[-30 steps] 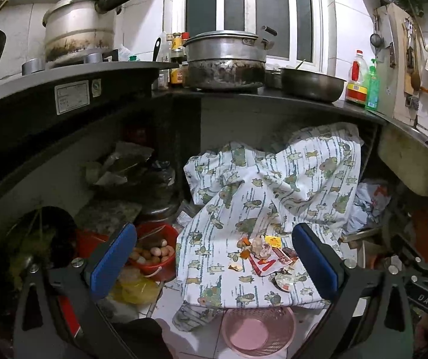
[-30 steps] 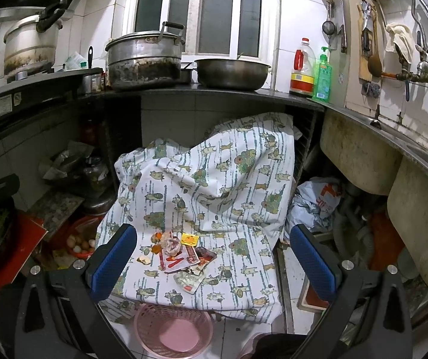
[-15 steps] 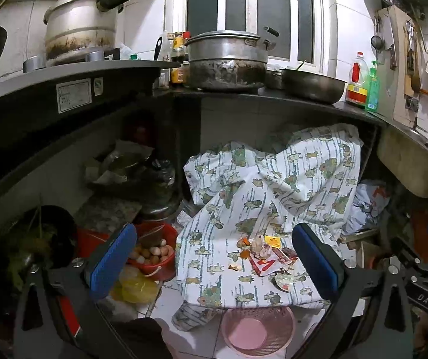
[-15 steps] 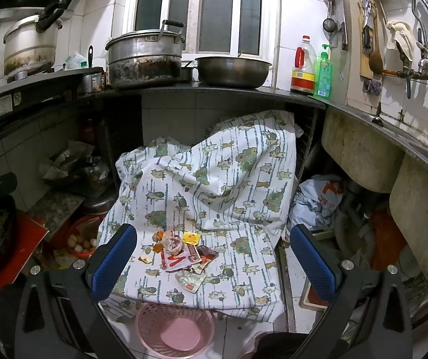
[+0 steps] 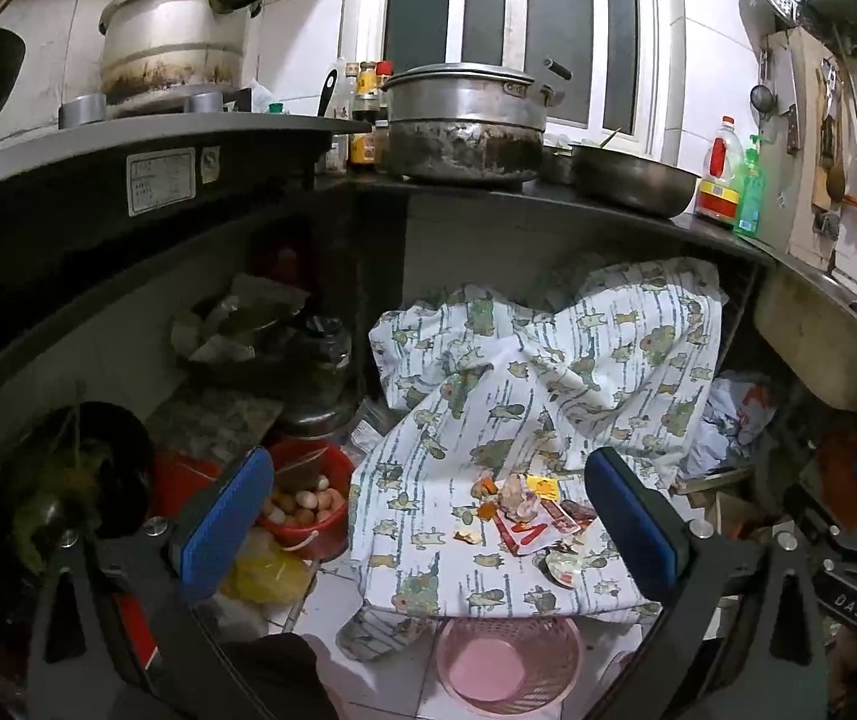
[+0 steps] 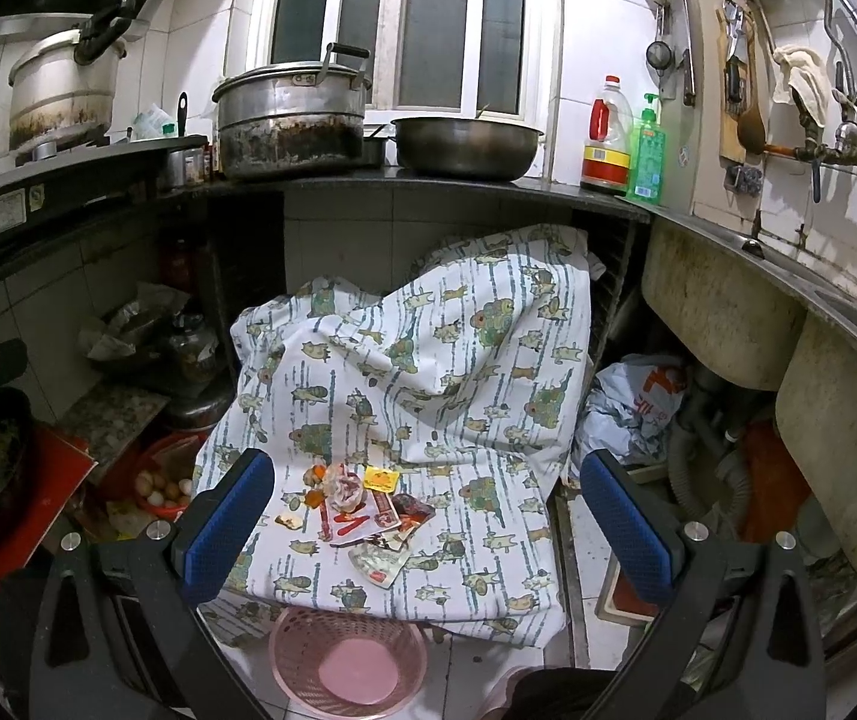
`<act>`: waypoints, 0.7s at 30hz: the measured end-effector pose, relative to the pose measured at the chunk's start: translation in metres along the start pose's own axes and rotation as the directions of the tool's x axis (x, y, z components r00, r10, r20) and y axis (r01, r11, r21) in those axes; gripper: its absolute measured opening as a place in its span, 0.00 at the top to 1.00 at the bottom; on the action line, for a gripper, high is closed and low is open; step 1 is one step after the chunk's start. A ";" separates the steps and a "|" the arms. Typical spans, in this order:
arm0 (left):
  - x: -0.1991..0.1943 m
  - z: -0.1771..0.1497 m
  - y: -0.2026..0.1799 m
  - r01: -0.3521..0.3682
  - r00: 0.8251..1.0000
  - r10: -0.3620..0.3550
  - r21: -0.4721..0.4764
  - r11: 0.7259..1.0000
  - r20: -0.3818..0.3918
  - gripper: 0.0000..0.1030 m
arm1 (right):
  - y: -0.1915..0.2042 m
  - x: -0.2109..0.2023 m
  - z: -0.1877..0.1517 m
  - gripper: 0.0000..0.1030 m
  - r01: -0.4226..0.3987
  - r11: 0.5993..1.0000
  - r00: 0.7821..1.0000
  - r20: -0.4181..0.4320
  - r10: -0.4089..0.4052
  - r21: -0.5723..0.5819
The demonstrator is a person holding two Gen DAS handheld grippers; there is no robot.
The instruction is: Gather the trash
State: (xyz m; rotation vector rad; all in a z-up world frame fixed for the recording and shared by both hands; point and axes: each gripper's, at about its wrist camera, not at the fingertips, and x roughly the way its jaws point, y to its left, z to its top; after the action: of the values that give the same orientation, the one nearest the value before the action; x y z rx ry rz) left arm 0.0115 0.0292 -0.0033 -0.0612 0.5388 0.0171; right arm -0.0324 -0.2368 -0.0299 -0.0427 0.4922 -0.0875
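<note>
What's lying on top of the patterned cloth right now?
On the cloth: a pile of trash, with wrappers, a yellow sachet and orange scraps. What the cloth covers underneath cannot be seen. A pink basket stands on the floor at its front edge.

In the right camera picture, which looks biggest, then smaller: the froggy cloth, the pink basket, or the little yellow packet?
1. Patterned cloth, biggest by far.
2. Pink basket, though it sits nearest the camera, which flatters it.
3. Yellow packet, smallest.
</note>
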 end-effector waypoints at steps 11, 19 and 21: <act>0.001 0.001 0.002 -0.009 1.000 0.009 0.007 1.000 -0.003 0.00 | -0.001 -0.002 -0.002 0.00 0.009 1.000 1.000 0.001 -0.009 -0.003; 0.007 -0.001 0.000 -0.029 1.000 0.029 0.023 0.999 -0.009 0.00 | 0.001 0.001 -0.003 0.00 0.009 1.000 1.000 -0.003 -0.009 -0.004; 0.008 0.000 -0.001 -0.030 0.999 0.030 0.025 0.999 -0.010 0.00 | 0.002 0.003 -0.004 0.00 0.010 1.000 1.000 -0.007 -0.010 -0.003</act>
State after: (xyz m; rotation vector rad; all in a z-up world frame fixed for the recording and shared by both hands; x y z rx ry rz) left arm 0.0178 0.0286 -0.0075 -0.0293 0.5504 0.0394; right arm -0.0314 -0.2351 -0.0346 -0.0473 0.4988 -0.0964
